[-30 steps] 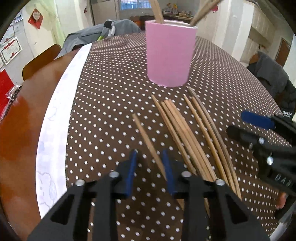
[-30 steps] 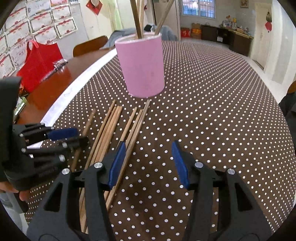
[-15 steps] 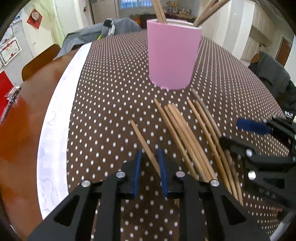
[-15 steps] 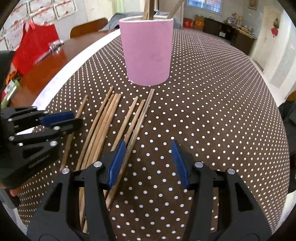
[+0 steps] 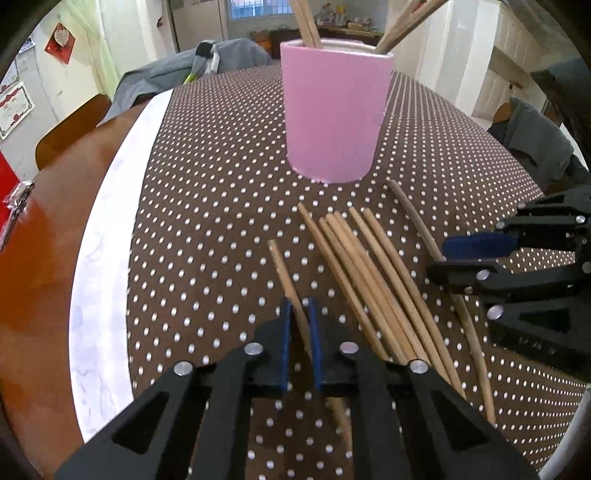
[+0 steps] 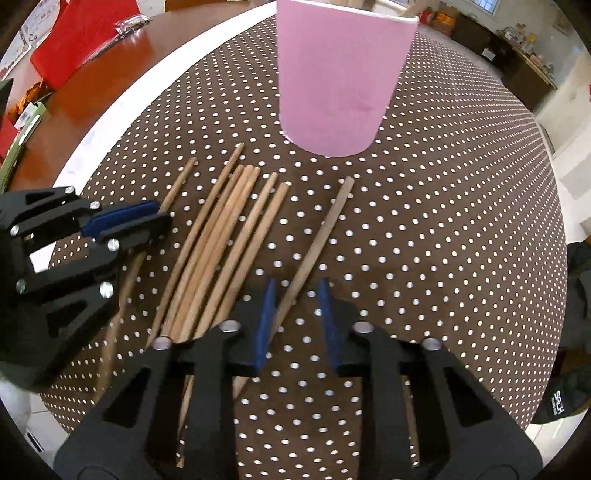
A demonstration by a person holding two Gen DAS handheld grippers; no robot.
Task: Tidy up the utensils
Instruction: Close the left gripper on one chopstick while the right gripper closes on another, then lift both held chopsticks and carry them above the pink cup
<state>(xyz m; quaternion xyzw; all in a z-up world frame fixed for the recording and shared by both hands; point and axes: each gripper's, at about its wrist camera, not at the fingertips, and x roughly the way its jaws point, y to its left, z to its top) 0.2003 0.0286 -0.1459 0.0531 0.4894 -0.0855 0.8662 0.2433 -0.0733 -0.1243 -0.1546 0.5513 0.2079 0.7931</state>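
A pink cup [image 5: 334, 114] holding a few wooden chopsticks stands on the dotted brown cloth; it also shows in the right wrist view [image 6: 341, 77]. Several loose chopsticks [image 5: 373, 273] lie in a row in front of it. My left gripper [image 5: 298, 314] is shut on the leftmost single chopstick [image 5: 284, 273], low on the cloth. My right gripper [image 6: 297, 295] is open, its jaws either side of the rightmost chopstick [image 6: 321, 236], which has slid apart from the bundle [image 6: 229, 236]. The left gripper shows in the right wrist view [image 6: 125, 221].
The brown dotted cloth [image 5: 207, 206] covers a round wooden table [image 5: 40, 258] with a white band along its left edge. A red bag [image 6: 81, 33] sits at far left. Chairs with grey jackets stand behind the table.
My left gripper has closed onto the leftmost chopstick. My right gripper has moved forward and down, and narrowed around the rightmost chopstick, which has shifted away from the bundle.
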